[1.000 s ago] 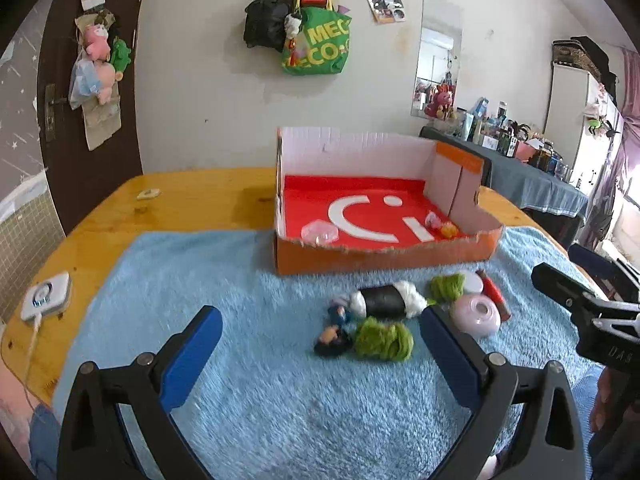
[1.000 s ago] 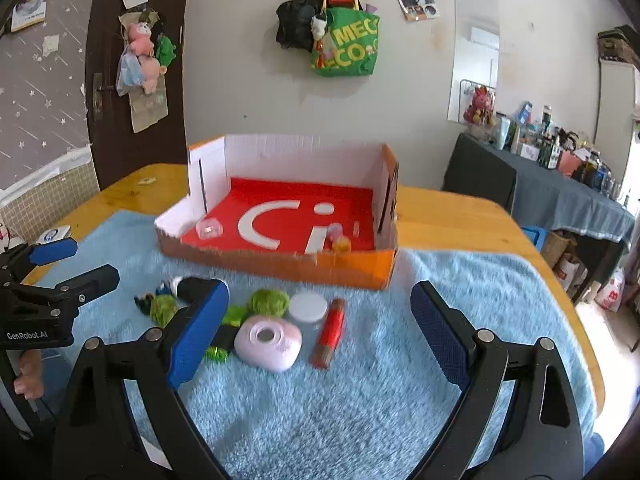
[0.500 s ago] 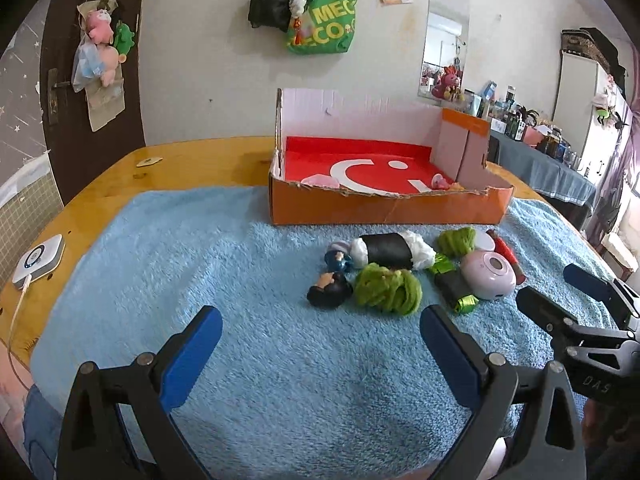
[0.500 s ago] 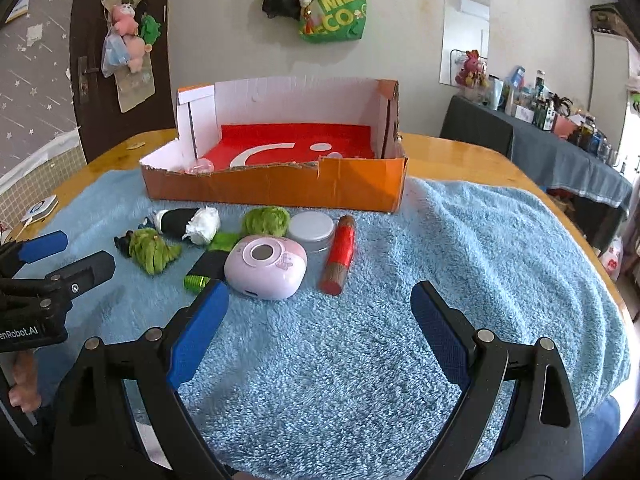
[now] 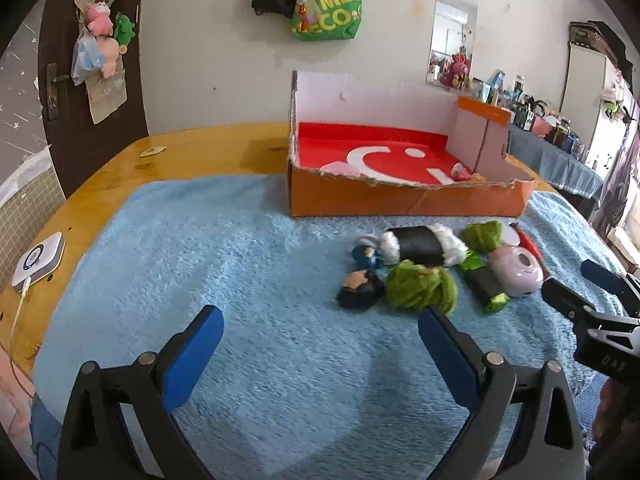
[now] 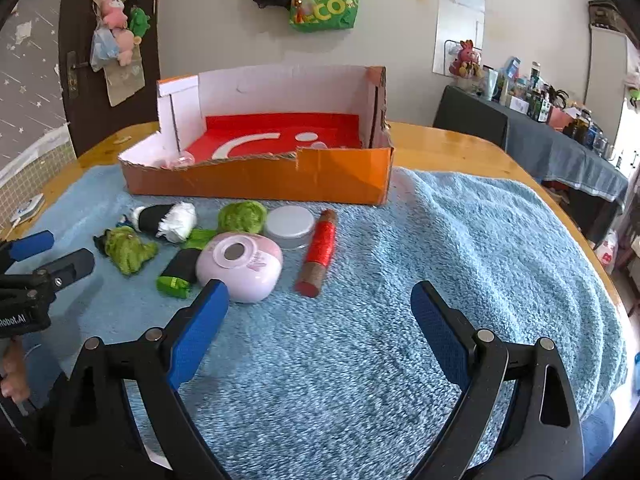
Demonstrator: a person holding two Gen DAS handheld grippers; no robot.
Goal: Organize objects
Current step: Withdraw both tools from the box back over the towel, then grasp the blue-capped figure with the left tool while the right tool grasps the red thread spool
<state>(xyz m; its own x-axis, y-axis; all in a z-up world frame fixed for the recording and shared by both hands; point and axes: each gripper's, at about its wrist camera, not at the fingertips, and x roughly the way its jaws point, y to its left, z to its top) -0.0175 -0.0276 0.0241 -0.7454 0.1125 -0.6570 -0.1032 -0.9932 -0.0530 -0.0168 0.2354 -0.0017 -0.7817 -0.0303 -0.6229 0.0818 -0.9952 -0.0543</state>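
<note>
A cluster of small objects lies on the blue fluffy mat (image 5: 224, 264) in front of an orange cardboard box (image 5: 404, 200) with a red floor. Among them are a black-and-white plush roll (image 5: 420, 245), a green fuzzy toy (image 5: 420, 290), a small dark figure (image 5: 358, 290), a pink round case (image 6: 240, 266), a white round jar (image 6: 290, 222) and a red cylinder (image 6: 320, 252). My left gripper (image 5: 320, 334) is open, hovering just short of the green toy. My right gripper (image 6: 320, 312) is open near the pink case and red cylinder. Neither holds anything.
A few small items sit inside the box (image 6: 256, 176). A white device with a cable (image 5: 38, 258) lies on the wooden table (image 5: 192, 152) at the left edge. A door and a wall with hanging bags are behind; a cluttered dark table stands at the right.
Both grippers have sunk toward the mat and tilted up a little, so the objects and the box look closer and flatter. Both stay open.
</note>
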